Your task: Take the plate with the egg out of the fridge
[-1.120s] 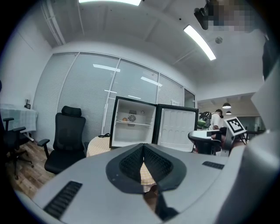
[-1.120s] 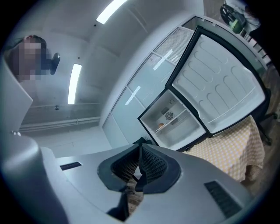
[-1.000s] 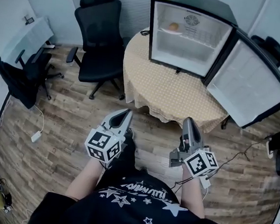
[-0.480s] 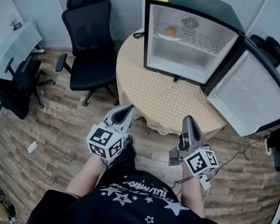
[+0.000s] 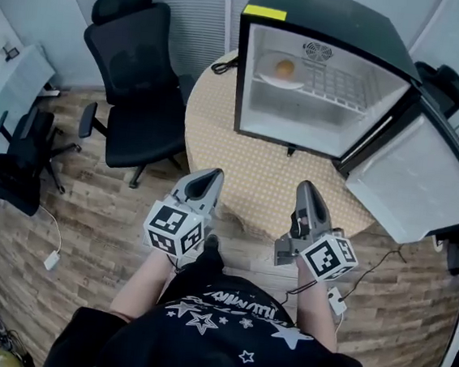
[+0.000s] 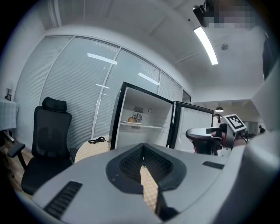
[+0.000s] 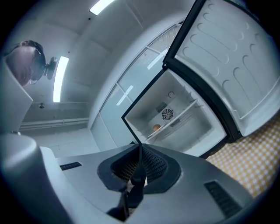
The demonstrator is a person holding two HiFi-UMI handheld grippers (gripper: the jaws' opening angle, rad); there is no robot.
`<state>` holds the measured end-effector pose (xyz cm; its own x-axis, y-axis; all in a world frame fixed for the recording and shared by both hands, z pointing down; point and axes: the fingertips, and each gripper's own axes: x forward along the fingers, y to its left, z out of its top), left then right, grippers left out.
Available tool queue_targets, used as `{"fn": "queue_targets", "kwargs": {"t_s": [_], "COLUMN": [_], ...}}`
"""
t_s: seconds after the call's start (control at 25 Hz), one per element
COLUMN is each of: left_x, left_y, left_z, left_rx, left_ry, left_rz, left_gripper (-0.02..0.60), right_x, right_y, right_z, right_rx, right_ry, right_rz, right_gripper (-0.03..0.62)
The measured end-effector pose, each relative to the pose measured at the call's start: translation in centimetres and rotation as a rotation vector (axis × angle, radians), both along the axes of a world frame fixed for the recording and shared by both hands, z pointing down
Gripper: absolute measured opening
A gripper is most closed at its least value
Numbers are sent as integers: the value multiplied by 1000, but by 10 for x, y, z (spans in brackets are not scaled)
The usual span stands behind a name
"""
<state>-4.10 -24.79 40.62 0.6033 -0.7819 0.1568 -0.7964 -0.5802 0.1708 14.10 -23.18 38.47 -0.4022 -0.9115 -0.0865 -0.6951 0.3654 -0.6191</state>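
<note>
- An office chair [image 5: 134,79] stands off to the left of the left gripper [image 5: 207,178], well apart from it.
- The left gripper is clenched. Its jaws meet at the tip with nothing between them, and it hangs over the near edge of the round table [image 5: 256,165] with the checked cloth.
- The fridge [image 5: 328,18] stands open on that table, ahead of both claws.
- The plate [image 5: 267,73] with the egg [image 5: 284,65] lies on the upper shelf, toward the fridge's left wall. It is ahead of the left gripper and higher, and well apart from it.
- In the left gripper view the plate [image 6: 131,120] sits just above the closed tips [image 6: 142,148].
- The right gripper [image 5: 306,188] is likewise clenched and empty, level with the left one. From it the plate lies ahead and to the left, well apart.
- In the right gripper view the egg [image 7: 156,127] shows just above the shut tips [image 7: 140,146].
- The fridge door [image 5: 425,183] is swung wide open, ahead and to the right of the right gripper.
</note>
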Motion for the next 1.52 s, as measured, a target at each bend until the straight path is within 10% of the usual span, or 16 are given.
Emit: {"fn": "queue_targets", "kwargs": {"t_s": [0.68,0.84,1.52], "left_x": [-18,-20,-31], "left_y": [-111,-128,-166], "left_z": [-2,-3,2], "left_rx": [3,6,-9], "left_ry": [11,10,41], "left_rz": [147,196,218], "left_gripper": [8,8,8], "right_x": [-50,-63,-55], "right_y": [-110,-134,-201], "right_z": [2,-5,-26], "right_rx": [-84,-83,-119], "right_ry": [-22,-33,-457], "right_rz": [62,47,97], "right_gripper": [35,171,244]}}
